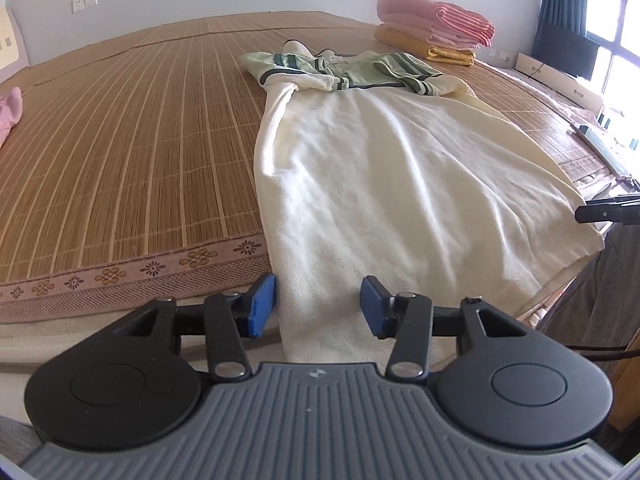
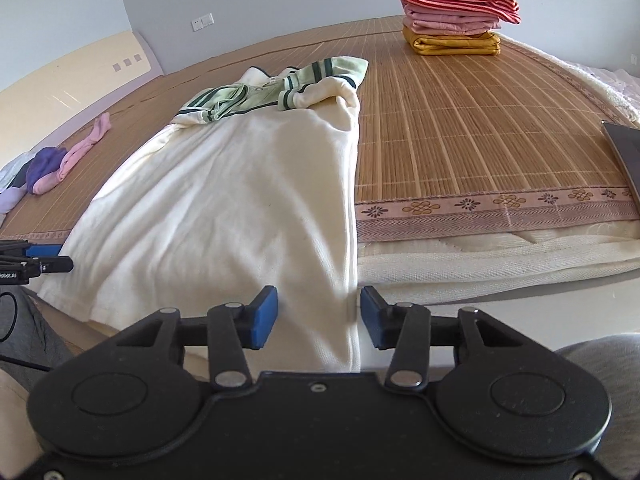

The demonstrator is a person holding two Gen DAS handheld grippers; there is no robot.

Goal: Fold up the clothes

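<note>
Up close in the left wrist view, the left gripper has its jaws wide apart and holds nothing; the blue pads sit either side of the hem of a cream shirt, at the near edge of the bed. The shirt lies lengthways on the bamboo mat, its green-striped sleeves folded in across the collar end toward the far edge. A stack of folded clothes rests near the far right corner of the bed. The tip of the right gripper shows at the shirt's right hem corner.

Next, the right wrist view: the right gripper also has its jaws spread wide with nothing held, over the shirt's right edge where it hangs past the near edge of the bed. The folded stack lies toward the far right corner, well apart from the shirt. Pink and purple garments lie loose near the left edge of the mat. The left gripper shows at the shirt's left hem corner; whether it touches the cloth I cannot tell.
</note>
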